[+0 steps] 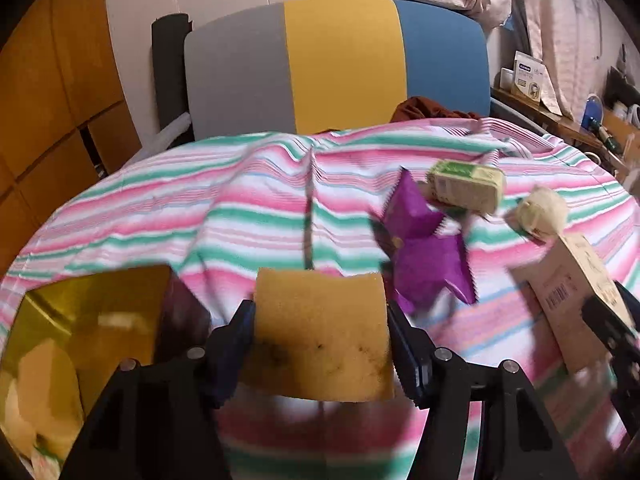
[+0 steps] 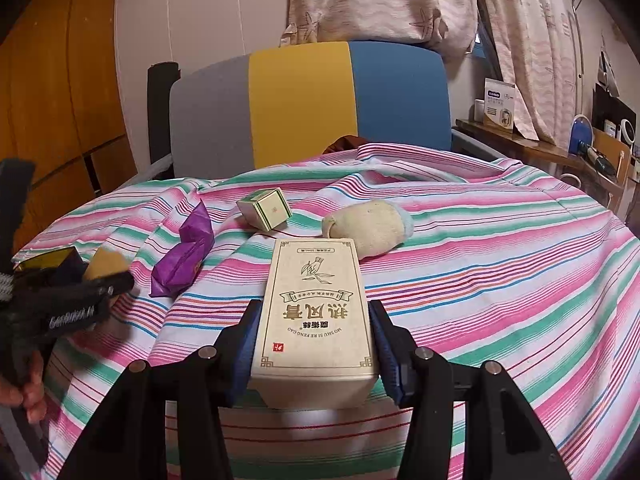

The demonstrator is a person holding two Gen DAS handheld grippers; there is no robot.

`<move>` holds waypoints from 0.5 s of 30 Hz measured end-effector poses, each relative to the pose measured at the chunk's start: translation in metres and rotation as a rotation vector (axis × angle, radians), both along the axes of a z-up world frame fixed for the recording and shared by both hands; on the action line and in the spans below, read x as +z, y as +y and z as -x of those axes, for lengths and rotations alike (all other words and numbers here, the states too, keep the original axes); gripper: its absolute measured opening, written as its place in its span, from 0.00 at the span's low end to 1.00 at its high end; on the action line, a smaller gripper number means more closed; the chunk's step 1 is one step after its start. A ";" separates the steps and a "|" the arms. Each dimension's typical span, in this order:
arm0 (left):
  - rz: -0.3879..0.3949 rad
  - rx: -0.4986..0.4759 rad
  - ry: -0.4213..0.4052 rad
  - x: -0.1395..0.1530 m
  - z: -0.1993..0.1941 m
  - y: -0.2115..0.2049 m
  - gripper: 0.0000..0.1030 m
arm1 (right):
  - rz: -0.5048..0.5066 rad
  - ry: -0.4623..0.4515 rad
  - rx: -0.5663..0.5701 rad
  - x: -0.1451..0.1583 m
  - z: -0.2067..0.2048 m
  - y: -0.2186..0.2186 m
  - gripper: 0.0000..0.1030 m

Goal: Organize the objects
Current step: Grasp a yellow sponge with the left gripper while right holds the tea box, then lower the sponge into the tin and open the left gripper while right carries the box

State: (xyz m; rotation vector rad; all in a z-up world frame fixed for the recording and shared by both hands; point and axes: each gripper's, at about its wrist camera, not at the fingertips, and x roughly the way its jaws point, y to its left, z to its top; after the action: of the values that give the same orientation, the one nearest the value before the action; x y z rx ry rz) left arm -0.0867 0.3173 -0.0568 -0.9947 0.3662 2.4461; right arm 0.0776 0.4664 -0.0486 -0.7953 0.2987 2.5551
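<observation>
Currently pinching yellow sponge (image 1: 320,332) in left tongs (image 1: 320,344), above striped bedsheet (image 1: 160,216); gripping beige carton (image 2: 316,320) in right tongs (image 2: 314,354) (purple wrapper (image 2: 184,252) lying between, on sheet).

A striped bedsheet (image 2: 480,264) was spread over the surface. Behind it a grey-yellow-blue headboard (image 2: 300,104) was seen; floral curtains (image 2: 520,40) were hung beyond, wooden cabinets (image 1: 52,92) at left.

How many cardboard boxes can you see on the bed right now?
2. The tall beige box is clamped in the right tongs; the small green-trimmed box lies on the striped sheet farther back, beside the purple wrapper. Others may be hidden.
</observation>
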 end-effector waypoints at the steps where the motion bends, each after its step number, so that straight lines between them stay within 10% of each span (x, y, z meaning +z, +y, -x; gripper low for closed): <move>1: -0.004 0.000 0.008 -0.001 -0.008 -0.002 0.62 | 0.000 0.001 -0.003 0.000 0.000 0.000 0.51; 15: -0.150 -0.019 0.096 0.015 -0.083 -0.047 0.62 | -0.026 0.034 -0.005 0.006 -0.008 -0.004 0.51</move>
State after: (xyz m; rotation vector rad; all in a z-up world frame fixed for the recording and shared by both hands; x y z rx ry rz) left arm -0.0039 0.2707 -0.0416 -0.8096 0.2189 2.4687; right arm 0.0858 0.4620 -0.0423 -0.7409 0.2770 2.5647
